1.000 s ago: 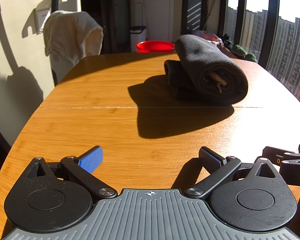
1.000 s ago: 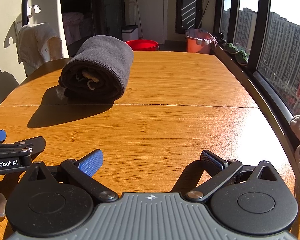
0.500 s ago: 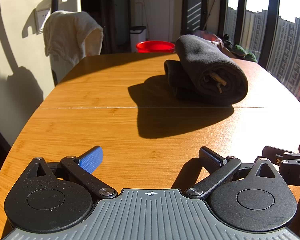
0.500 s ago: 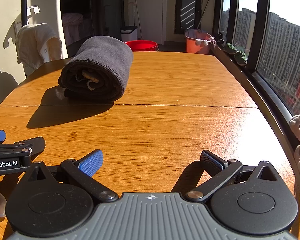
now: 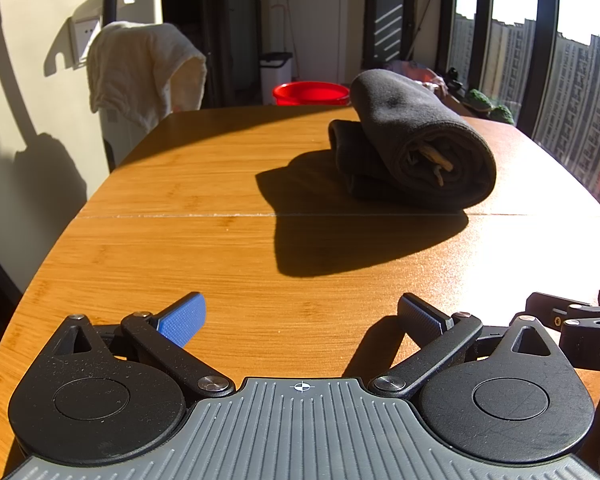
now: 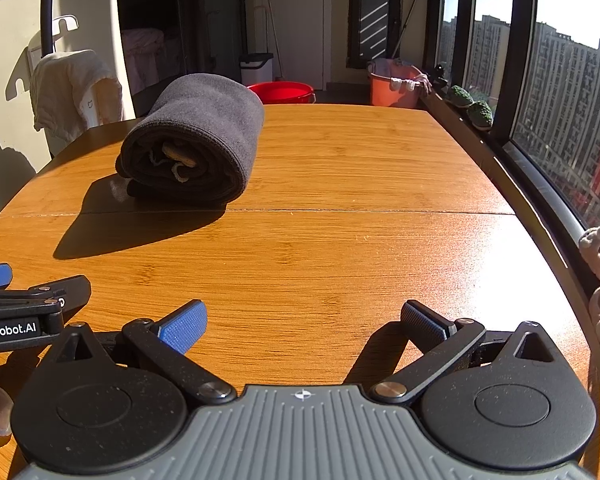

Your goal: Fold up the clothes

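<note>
A dark grey garment (image 5: 416, 148) lies rolled and folded into a thick bundle on the wooden table (image 5: 188, 248), its open end with a pale drawstring facing me. The same dark garment (image 6: 196, 148) shows in the right wrist view at the left of the table (image 6: 340, 248). My left gripper (image 5: 300, 316) hovers open near the table's front edge, well short of the bundle, nothing between its fingers. Beside it, my right gripper (image 6: 304, 320) is open too and holds nothing. Each gripper's side shows at the edge of the other's view.
A white towel (image 5: 140, 72) hangs over something at the far left. Behind the table stand a red basin (image 5: 310, 92), a white bin (image 6: 257, 68) and an orange tub (image 6: 392, 86). A window sill with small plants (image 6: 472, 106) runs along the right.
</note>
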`<state>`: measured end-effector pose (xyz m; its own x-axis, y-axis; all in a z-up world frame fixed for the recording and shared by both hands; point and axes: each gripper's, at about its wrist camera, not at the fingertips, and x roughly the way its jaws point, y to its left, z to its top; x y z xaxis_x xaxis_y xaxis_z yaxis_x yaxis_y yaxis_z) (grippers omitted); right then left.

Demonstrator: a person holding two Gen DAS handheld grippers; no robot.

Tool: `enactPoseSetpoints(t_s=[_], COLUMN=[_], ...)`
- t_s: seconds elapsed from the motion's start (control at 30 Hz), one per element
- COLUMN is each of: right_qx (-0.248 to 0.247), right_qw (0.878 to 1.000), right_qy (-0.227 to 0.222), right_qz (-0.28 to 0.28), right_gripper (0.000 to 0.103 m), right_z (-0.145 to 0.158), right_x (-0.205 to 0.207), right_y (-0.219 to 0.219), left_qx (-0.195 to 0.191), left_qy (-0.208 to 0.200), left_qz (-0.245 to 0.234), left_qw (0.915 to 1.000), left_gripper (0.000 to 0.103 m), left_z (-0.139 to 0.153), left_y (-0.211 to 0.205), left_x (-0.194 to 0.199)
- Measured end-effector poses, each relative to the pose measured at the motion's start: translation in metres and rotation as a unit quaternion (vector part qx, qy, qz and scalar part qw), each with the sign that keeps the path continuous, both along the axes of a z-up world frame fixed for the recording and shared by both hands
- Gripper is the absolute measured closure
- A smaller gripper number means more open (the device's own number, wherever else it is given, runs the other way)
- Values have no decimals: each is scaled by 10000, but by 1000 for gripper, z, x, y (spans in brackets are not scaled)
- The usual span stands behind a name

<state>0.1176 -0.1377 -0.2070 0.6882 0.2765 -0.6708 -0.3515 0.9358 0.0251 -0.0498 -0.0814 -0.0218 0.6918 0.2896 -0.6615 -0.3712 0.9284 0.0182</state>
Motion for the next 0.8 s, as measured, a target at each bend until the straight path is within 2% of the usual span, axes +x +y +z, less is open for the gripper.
enactPoseSetpoints(t_s=[0.8], right_qx=[-49], right_qw=[10000], right_qy=[2], right_qz=[-68], right_gripper=[0], right_z=[0], right_x=[2], right_y=[2], left_qx=[-2], left_qy=[-2], left_qz=[36], left_qw=[10000], left_gripper=[0], left_z=[1], left_y=[-1], left_x=[0])
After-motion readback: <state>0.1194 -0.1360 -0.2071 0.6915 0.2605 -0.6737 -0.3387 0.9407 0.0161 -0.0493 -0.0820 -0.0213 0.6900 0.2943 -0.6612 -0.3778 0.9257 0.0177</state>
